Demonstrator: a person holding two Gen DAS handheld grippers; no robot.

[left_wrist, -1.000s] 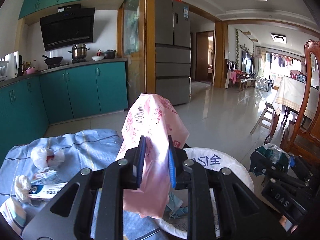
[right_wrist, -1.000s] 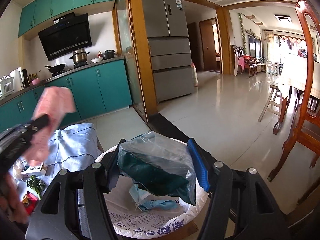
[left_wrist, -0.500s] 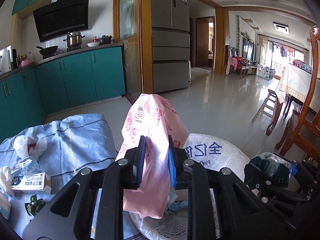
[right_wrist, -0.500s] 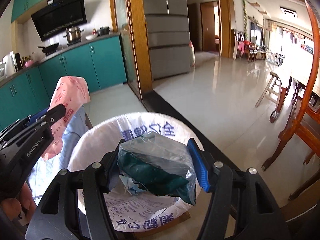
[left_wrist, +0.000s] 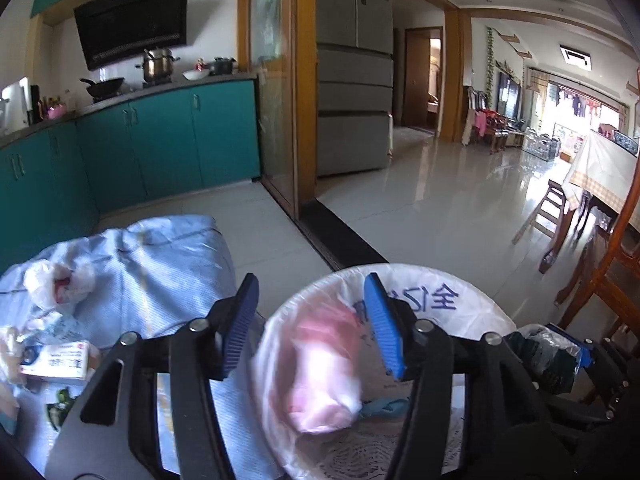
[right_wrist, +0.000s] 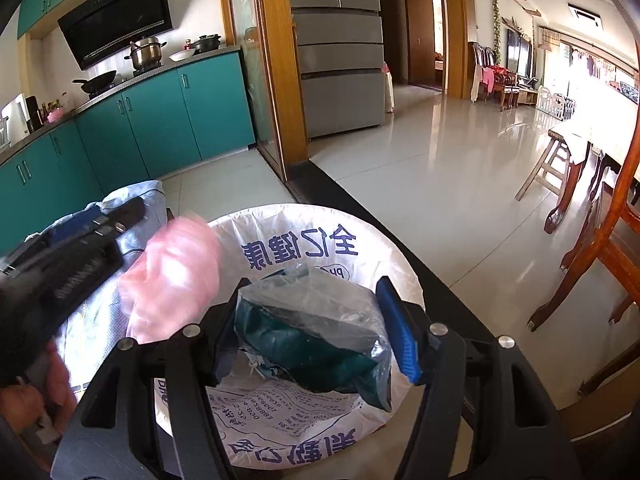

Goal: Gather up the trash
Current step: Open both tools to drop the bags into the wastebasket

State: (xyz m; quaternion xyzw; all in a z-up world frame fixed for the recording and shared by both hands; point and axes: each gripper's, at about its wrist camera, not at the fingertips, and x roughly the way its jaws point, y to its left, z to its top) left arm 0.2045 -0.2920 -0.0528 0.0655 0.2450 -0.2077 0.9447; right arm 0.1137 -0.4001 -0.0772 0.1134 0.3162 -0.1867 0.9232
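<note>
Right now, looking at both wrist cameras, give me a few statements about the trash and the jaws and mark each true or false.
1. The left gripper has its jaws open. True.
2. The pink bag is clamped in the left gripper. False: it is loose, blurred, over the white-lined bin.
3. The right gripper grips a clear bag with dark green contents. True.
4. The green bag lies on the blue cloth. False: it is held over the bin.
5. A small white box lies on the cloth. True.

Bin right of table; bag seemingly inside.
</note>
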